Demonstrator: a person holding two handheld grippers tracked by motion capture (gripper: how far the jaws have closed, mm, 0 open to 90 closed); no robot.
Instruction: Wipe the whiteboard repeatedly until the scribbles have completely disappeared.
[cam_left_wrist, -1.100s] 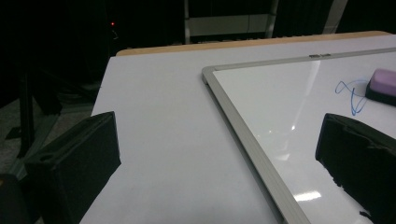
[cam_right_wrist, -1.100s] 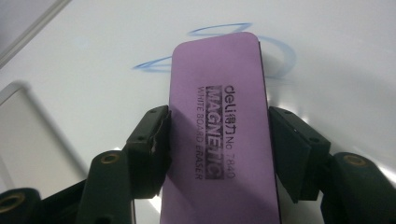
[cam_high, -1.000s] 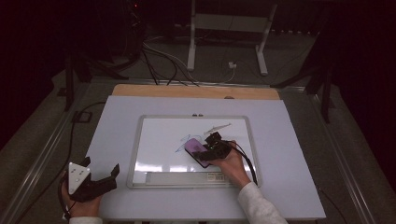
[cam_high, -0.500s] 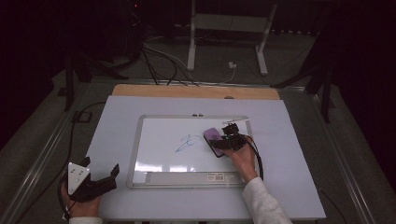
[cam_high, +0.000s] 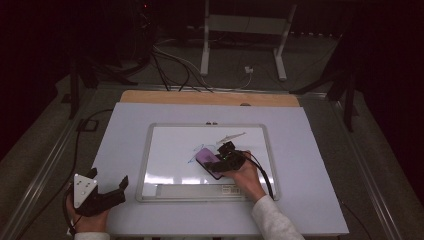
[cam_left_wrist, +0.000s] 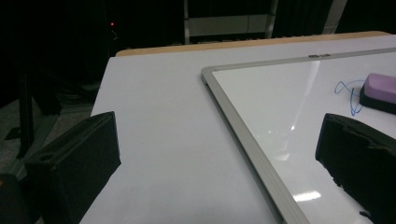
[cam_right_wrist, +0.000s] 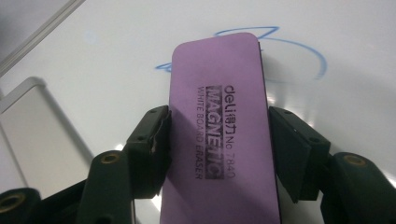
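On the white, metal-framed whiteboard (cam_high: 170, 150) lying flat on the pale tabletop (cam_high: 310, 150), the right hand-held gripper (cam_high: 220, 162) clamps a purple rectangular whiteboard eraser (cam_right_wrist: 222, 135) by its long sides, both black pads pressed against it. The eraser sits face-down on the board, right over a looping blue marker scribble (cam_right_wrist: 299, 51) (its printing reads "magnetic white board eraser"). The step in hand looks like wiping the marks away: some blue loops show beyond the eraser's far end, and a fainter grey stroke (cam_high: 230, 136) lies farther up the board. The next move probably calls for firm downward pressure and sweeps across those lines. The left hand-held gripper (cam_high: 107, 192) rests at the tabletop's near left corner, jaws wide apart and empty.
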